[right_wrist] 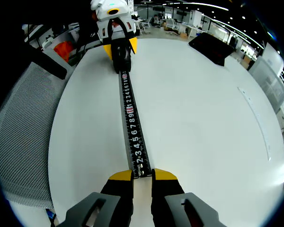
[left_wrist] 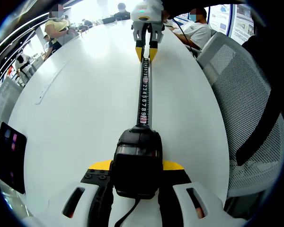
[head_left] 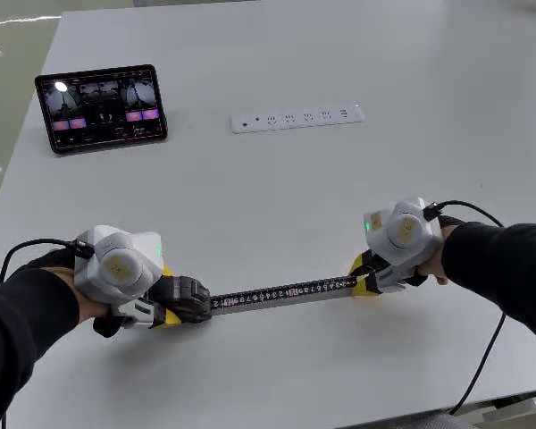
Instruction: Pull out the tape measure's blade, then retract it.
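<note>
A black tape measure [head_left: 186,298] lies on the white table [head_left: 277,206], with my left gripper [head_left: 173,295] shut on its body. Its dark blade [head_left: 284,292] runs right to my right gripper [head_left: 361,277], which is shut on the blade's end. In the left gripper view the tape measure [left_wrist: 137,146] sits between my left gripper's [left_wrist: 137,166] yellow-tipped jaws, and the blade [left_wrist: 144,90] stretches away to the right gripper [left_wrist: 146,51]. In the right gripper view, my right gripper [right_wrist: 142,176] pinches the numbered blade [right_wrist: 131,123]; the left gripper [right_wrist: 118,46] holds the body far off.
A tablet [head_left: 101,107] stands at the table's far left and a white power strip [head_left: 297,117] lies at the far middle. A grey mesh chair [left_wrist: 246,94] sits at the table's near edge. Cables trail from both grippers. People sit in the background of the left gripper view.
</note>
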Tool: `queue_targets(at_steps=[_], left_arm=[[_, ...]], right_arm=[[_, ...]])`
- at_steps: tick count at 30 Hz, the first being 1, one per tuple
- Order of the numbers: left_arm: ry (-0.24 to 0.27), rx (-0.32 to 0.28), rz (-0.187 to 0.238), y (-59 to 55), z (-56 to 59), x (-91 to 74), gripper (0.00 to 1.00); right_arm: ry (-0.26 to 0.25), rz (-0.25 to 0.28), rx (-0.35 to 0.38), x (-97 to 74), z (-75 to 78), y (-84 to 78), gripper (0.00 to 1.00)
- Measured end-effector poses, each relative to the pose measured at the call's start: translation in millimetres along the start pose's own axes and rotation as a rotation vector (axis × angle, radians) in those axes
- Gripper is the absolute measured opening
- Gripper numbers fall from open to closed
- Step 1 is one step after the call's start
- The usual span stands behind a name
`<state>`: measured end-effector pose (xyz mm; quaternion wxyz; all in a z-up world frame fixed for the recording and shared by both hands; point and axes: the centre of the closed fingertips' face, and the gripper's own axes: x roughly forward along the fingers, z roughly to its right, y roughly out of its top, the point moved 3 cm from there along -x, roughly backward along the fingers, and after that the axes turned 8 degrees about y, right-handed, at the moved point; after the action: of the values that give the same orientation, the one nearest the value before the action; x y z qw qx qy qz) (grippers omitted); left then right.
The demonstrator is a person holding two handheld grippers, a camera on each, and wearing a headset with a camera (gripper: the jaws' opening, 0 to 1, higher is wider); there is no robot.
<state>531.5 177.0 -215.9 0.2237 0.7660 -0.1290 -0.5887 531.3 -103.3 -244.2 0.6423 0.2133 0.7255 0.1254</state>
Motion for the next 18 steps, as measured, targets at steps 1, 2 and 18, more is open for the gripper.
queue_targets(at_steps=[1, 2, 18], left_arm=[[0.000, 0.000, 0.000, -0.1, -0.1, 0.1, 0.31], [0.000, -0.001, 0.000, -0.1, -0.2, 0.2, 0.31], [-0.001, -0.001, 0.000, -1.1, -0.3, 1.0, 0.31]], right_arm=[[-0.001, 0.000, 0.001, -0.1, -0.1, -0.2, 0.10], [-0.001, 0.001, 0.002, -0.3, 0.0, -0.5, 0.10], [-0.004, 0.006, 0.013, -4.1, 0.9, -7.5, 0.10]])
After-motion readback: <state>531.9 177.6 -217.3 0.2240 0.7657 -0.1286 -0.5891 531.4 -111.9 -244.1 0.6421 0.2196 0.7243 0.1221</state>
